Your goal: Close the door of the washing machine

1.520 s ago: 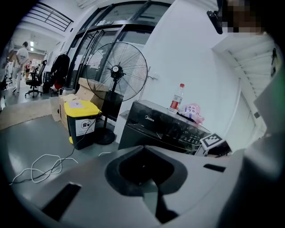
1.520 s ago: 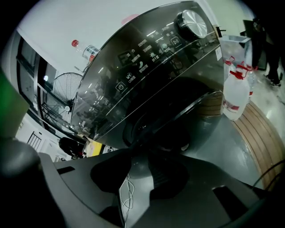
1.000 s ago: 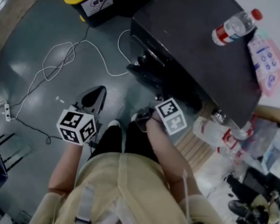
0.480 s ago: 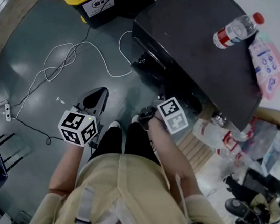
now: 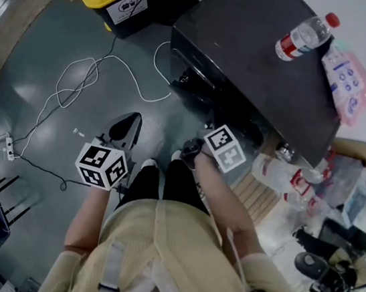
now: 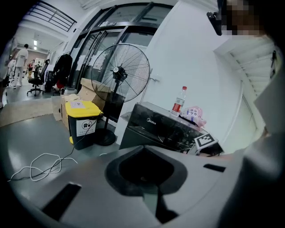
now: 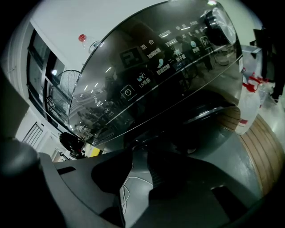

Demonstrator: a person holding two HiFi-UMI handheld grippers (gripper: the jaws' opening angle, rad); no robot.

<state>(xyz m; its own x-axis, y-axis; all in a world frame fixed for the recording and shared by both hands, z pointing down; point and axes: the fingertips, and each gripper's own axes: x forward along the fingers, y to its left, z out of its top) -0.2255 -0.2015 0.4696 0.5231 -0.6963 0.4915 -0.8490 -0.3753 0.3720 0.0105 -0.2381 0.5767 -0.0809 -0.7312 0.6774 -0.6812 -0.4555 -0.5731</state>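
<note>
grey floor (image 5: 41, 48), black washing machine (image 5: 250, 50)

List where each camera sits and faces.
Head view: on the person's head, looking steeply down at the washing machine and floor; forearms, legs, left tool, right tool show.
Left gripper view: on the left tool, facing the washing machine's front, floor fan, yellow-lidded bin; own jaws, right tool show.
Right gripper view: on the right tool, close on the washing machine's control panel; only own jaws show.
Shared: washing machine and water bottle, in all three.
</note>
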